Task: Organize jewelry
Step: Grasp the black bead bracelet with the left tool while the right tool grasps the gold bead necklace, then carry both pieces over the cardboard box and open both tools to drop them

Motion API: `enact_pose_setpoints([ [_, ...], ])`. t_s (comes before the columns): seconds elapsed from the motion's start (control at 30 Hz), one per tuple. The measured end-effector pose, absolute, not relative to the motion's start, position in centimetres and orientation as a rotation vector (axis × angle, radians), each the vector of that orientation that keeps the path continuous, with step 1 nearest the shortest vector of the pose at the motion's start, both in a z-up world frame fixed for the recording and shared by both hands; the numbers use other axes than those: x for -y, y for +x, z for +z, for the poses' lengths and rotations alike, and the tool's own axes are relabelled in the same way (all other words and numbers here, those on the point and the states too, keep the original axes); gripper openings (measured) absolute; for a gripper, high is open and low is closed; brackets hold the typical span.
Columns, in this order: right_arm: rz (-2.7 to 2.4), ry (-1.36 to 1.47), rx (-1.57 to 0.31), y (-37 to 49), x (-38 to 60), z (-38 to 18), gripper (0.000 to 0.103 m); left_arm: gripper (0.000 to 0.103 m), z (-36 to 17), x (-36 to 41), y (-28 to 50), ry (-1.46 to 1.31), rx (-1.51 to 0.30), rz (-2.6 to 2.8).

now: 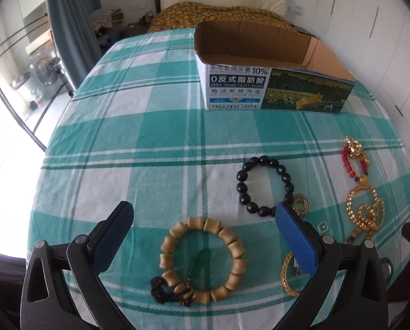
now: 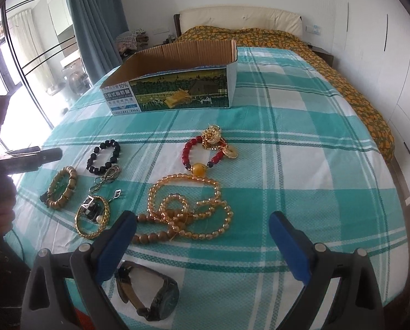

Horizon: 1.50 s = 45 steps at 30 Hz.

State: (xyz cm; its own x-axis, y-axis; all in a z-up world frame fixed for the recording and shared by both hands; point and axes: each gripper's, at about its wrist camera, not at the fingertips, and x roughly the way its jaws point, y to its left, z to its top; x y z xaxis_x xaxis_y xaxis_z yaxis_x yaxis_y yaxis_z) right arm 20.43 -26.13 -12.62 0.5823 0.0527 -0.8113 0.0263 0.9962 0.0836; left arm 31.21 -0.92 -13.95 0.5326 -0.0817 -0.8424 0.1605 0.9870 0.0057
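Note:
Jewelry lies on a green checked tablecloth [image 1: 139, 137]. A tan wooden bead bracelet [image 1: 239, 258] with a green pendant lies between the open fingers of my left gripper [image 1: 205, 214]; it also shows in the right wrist view [image 2: 63, 189]. A black bead bracelet [image 1: 262, 184] [image 2: 104, 156] lies beyond it. A red bead bracelet with gold charms [image 2: 207, 148] [image 1: 353, 156] and a long amber bead necklace [image 2: 188, 206] lie ahead of my open, empty right gripper [image 2: 202, 220]. An open cardboard box [image 1: 260, 63] [image 2: 174, 82] stands farther back.
A gold bangle with a small dark piece [image 2: 92, 217] and a thin ring cluster [image 2: 108, 176] lie left of the necklace. A dark wristwatch [image 2: 155, 294] lies under my right gripper. A bed with an orange-patterned cover [image 2: 342, 63] is behind the table.

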Motion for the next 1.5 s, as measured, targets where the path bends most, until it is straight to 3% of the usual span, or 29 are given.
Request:
enact_pose_setpoints([
  [0.23, 0.059, 0.105, -1.036, 23.4, 25.8, -15.1, 0.099, 0.102, -17.1, 3.7, 34.0, 0.189, -1.061, -0.121],
  [0.43, 0.089, 0.066, -1.108, 25.5, 24.8, -17.0, 0.099, 0.095, -18.5, 4.6, 34.6, 0.225, -1.098, -0.108],
  [0.5, 0.104, 0.044, -1.137, 26.1, 24.2, -17.7, 0.099, 0.09, -18.5, 4.6, 34.5, 0.207, -1.105, -0.121],
  [0.6, 0.092, -0.016, -1.151, 26.4, 23.3, -18.2, 0.093, 0.075, -18.2, 4.5, 34.5, 0.173, -1.117, -0.16],
  [0.67, 0.055, -0.041, -1.145, 26.5, 23.3, -18.0, 0.064, 0.061, -18.1, 5.0, 34.3, 0.166, -1.117, -0.187],
  [0.7, 0.035, -0.058, -1.14, 26.7, 23.4, -17.9, 0.059, 0.056, -18.0, 5.2, 34.2, 0.163, -1.118, -0.201],
  [0.77, 0.016, -0.053, -1.14, 27.1, 24.1, -17.7, 0.029, 0.032, -17.8, 5.7, 33.9, 0.163, -1.116, -0.228],
  [0.8, 0.007, -0.058, -1.14, 27.2, 24.3, -17.6, 0.023, 0.024, -17.7, 6.0, 33.7, 0.172, -1.111, -0.234],
  [0.83, 0.01, -0.044, -1.143, 27.3, 24.7, -17.6, 0.023, 0.011, -17.7, 6.4, 33.6, 0.182, -1.107, -0.238],
  [1.07, 0.051, 0.073, -1.086, 26.3, 26.2, -15.8, 0.022, 0.01, -16.7, 5.8, 32.9, 0.103, -1.114, -0.29],
  [1.33, 0.092, 0.103, -0.973, 24.9, 26.4, -10.1, 0.022, 0.01, -11.4, 4.6, 31.4, -0.034, -1.068, -0.377],
  [1.4, 0.11, 0.097, -0.948, 25.0, 26.2, -8.6, 0.01, 0.01, -9.8, 4.6, 31.1, -0.054, -1.05, -0.396],
  [1.5, 0.142, 0.096, -0.921, 25.3, 25.9, -6.6, 0.008, 0.01, -7.6, 3.5, 32.6, -0.073, -1.023, -0.409],
])
